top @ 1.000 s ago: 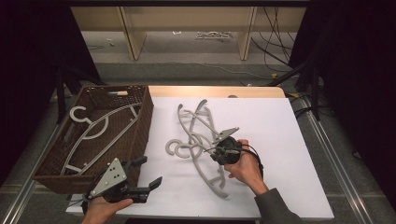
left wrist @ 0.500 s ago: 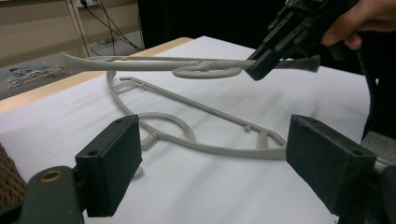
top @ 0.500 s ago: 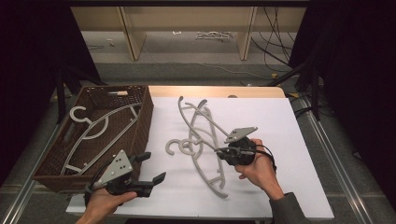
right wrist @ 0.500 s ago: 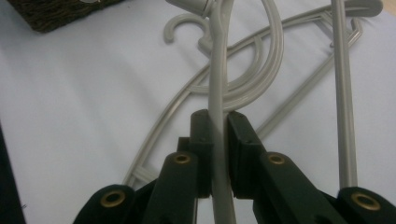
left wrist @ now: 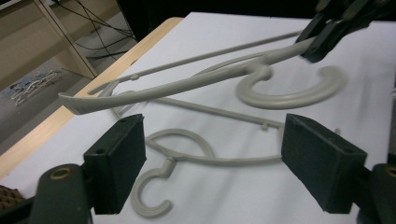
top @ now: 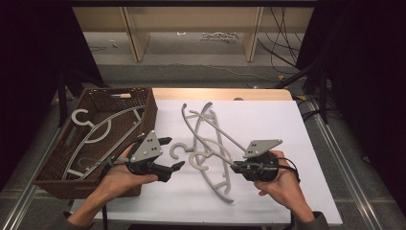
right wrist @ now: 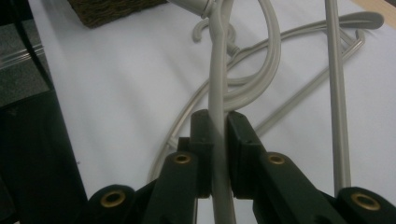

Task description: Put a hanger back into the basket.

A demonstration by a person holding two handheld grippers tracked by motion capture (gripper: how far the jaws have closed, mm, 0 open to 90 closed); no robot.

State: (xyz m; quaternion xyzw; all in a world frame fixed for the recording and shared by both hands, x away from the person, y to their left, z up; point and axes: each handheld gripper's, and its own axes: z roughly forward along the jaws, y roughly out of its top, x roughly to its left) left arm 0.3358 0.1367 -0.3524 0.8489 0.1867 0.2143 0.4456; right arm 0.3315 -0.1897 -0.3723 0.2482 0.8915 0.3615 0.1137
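The right gripper (top: 235,167), at lower right of the high view, was clamped on the arm of a grey hanger (top: 209,125) lifted off the white table (top: 268,120); in the right gripper view its jaws pinched that thin arm (right wrist: 217,116). The hanger crossed over a second hanger (top: 218,184) and a third (top: 178,149) lying at mid-frame, their hooks tangled close together. The left gripper (top: 171,153), at lower left centre, hung with jaws wide, just narrowing, nothing between them; the third hanger's hook (left wrist: 148,198) lay below. A wicker basket (top: 52,172) at left held more hangers (top: 93,132), beside the left hand (top: 117,177).
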